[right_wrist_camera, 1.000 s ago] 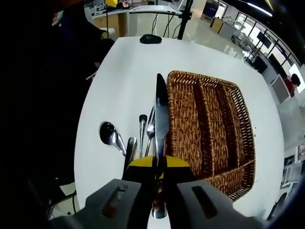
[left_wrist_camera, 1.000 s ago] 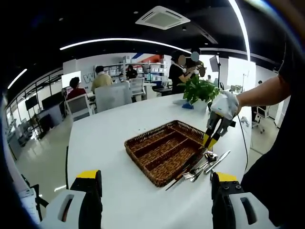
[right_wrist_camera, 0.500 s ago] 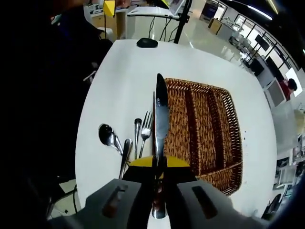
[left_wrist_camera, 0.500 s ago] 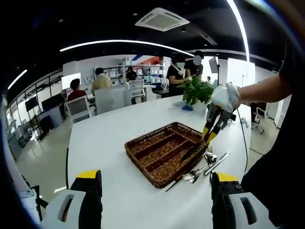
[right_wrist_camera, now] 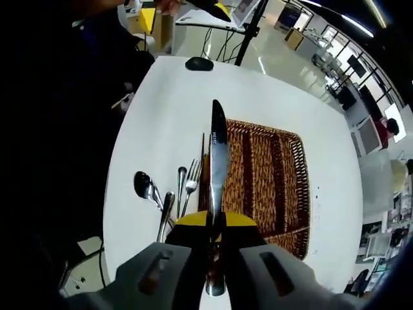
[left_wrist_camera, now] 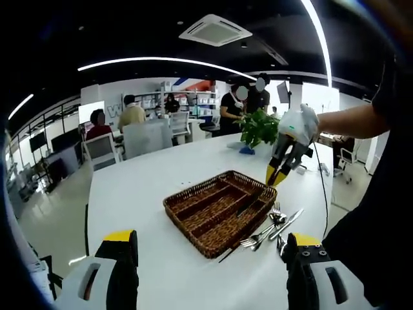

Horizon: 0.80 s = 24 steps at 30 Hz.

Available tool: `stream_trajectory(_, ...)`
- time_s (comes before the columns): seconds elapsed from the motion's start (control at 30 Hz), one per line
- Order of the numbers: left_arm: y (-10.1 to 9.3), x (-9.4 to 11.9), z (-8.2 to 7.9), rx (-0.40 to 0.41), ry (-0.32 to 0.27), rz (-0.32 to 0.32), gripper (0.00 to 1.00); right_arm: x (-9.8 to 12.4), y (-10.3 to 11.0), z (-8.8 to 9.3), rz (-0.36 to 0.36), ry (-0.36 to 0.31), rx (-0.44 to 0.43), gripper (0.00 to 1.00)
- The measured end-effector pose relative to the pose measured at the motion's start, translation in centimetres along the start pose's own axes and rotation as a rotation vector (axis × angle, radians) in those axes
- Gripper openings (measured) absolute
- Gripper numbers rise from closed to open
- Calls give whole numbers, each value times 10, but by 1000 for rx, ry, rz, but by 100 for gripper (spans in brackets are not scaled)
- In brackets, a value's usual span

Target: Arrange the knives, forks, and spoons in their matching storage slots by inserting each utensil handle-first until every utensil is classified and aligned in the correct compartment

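Note:
My right gripper is shut on the handle of a table knife, whose blade points away from me over the near edge of the woven basket. In the left gripper view the right gripper hangs above the far right of the basket, with the knife slanting down toward it. A spoon, a fork and other loose cutlery lie on the white table beside the basket. My left gripper stands open with nothing in it, low at the table's near side.
The basket has three long slots and a short cross slot. A potted plant stands at the table's far side, and a black mouse-like object lies near its edge. People sit and stand at desks behind. A person's dark sleeve is at the right.
My right gripper has risen with the knife, so the basket and cutlery look smaller beneath it. The left gripper's jaws stay as they were.

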<state>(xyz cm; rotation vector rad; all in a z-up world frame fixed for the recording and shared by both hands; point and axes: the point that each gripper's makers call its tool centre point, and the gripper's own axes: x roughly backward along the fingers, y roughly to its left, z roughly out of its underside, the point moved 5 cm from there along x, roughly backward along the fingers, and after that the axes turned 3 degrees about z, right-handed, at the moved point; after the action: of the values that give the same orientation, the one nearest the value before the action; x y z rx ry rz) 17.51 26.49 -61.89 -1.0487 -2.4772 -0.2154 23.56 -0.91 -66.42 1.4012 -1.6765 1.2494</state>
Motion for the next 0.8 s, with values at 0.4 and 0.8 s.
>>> stream_trajectory(0.4,-3,-2,-3,-1,5,17,100,8,-9,-7,50,-10,5,2)
stream_trajectory(0.8,-2,-3,-2,-1,6,13,100,7,-9,-7,57,-10,10,2)
